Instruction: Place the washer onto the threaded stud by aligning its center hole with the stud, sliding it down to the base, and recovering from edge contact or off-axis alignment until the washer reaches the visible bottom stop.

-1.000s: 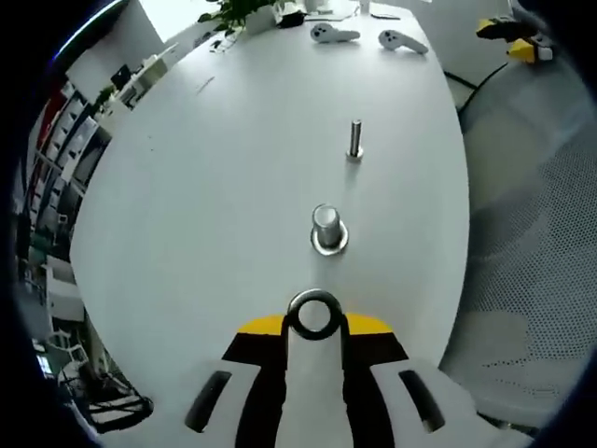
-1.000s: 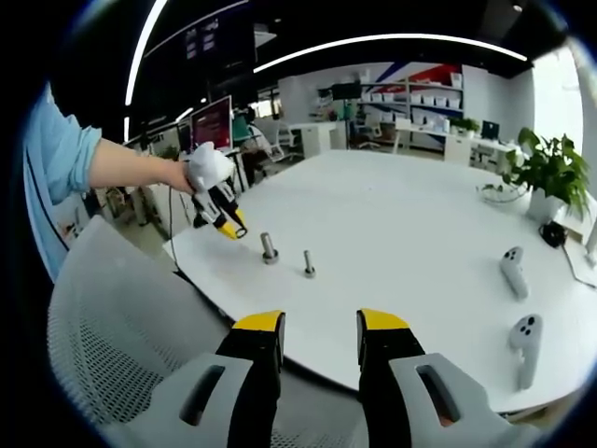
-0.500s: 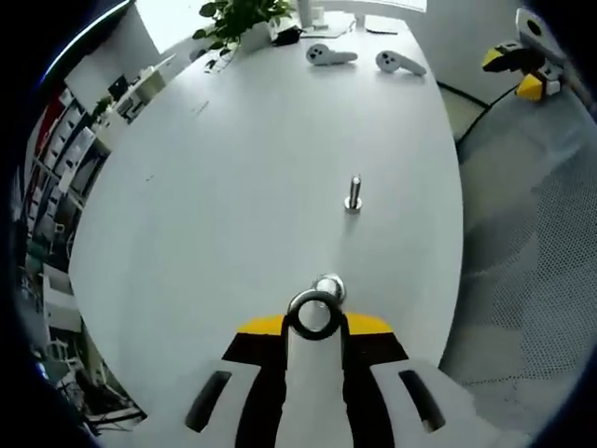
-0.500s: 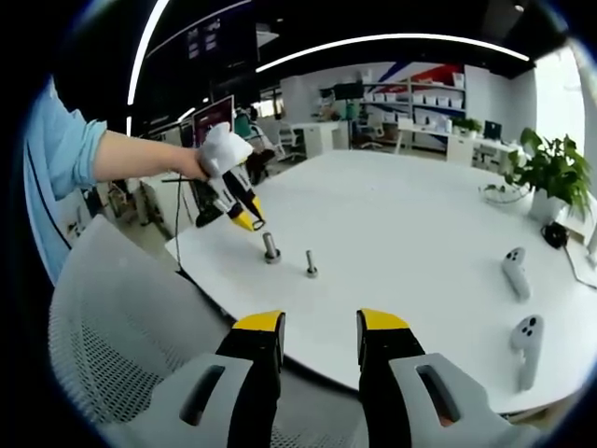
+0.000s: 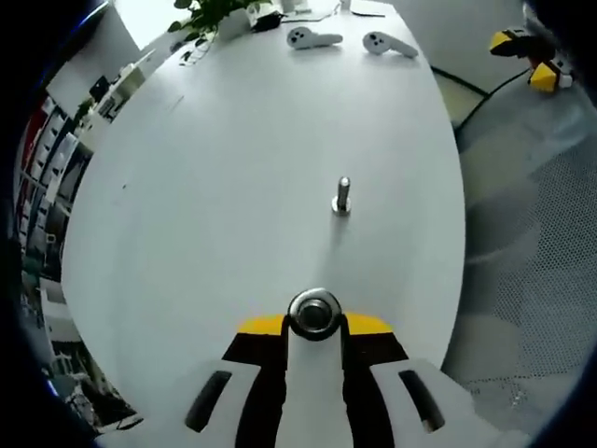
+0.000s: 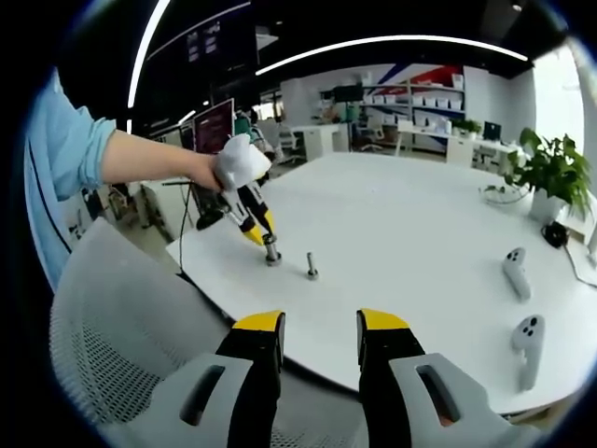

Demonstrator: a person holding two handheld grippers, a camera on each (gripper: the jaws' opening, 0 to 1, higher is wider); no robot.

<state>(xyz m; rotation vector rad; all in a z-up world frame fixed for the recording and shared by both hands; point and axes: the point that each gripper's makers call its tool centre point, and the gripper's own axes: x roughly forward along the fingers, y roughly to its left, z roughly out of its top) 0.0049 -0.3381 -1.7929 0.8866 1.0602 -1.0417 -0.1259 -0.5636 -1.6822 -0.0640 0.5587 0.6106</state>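
Steel washer (image 5: 314, 315), pinched in the left claw (image 5: 314, 329), seemingly over the stud (image 6: 271, 250).

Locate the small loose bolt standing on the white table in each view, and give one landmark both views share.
Left gripper view: the small bolt stands upright at centre, slightly right, beyond the washer held in the left gripper.
Right gripper view: it stands left of centre near the table's near edge, just right of the left gripper.
Shared landmark: the two white controllers on the white table.
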